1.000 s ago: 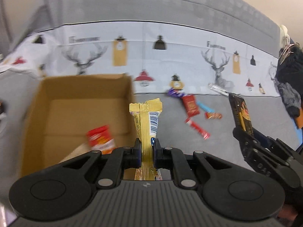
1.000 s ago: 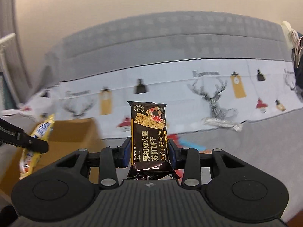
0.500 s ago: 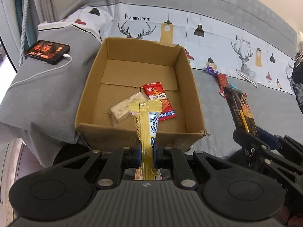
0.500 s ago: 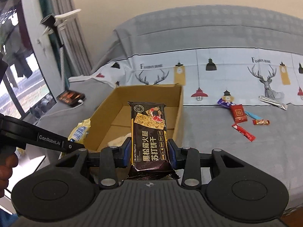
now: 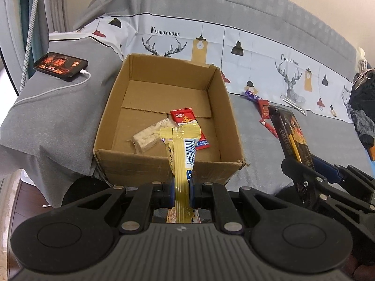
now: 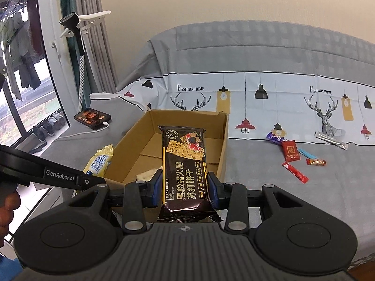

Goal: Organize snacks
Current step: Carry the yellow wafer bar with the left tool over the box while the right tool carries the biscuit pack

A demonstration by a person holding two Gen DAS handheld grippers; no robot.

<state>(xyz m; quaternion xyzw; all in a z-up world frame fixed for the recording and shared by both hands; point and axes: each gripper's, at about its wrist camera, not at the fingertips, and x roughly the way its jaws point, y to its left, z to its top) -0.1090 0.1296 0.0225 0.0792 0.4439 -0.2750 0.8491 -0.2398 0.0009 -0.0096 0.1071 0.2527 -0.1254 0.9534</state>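
Observation:
My left gripper [image 5: 182,190] is shut on a yellow snack packet [image 5: 181,154], which sticks up over the near wall of an open cardboard box [image 5: 164,168]. Inside the box lie a red packet [image 5: 185,119] and a white wafer bar [image 5: 152,138]. My right gripper [image 6: 185,188] is shut on a black cracker pack [image 6: 184,164], held upright just before the same box [image 6: 222,145]. The left wrist view shows the right gripper [image 5: 302,164] with the black pack [image 5: 290,135] to the right of the box. The yellow packet [image 6: 99,161] also shows at the left of the right wrist view.
Several small snacks [image 6: 293,154] and a silver stick [image 6: 330,139] lie on the grey bed to the right of the box. A phone [image 5: 59,66] on a white cable rests on a grey pillow at the left. A window and a steamer stand [image 6: 77,46] are farther left.
Both grippers swung left from the loose snacks to the box, which now fills the middle of both views. Each keeps its packet.

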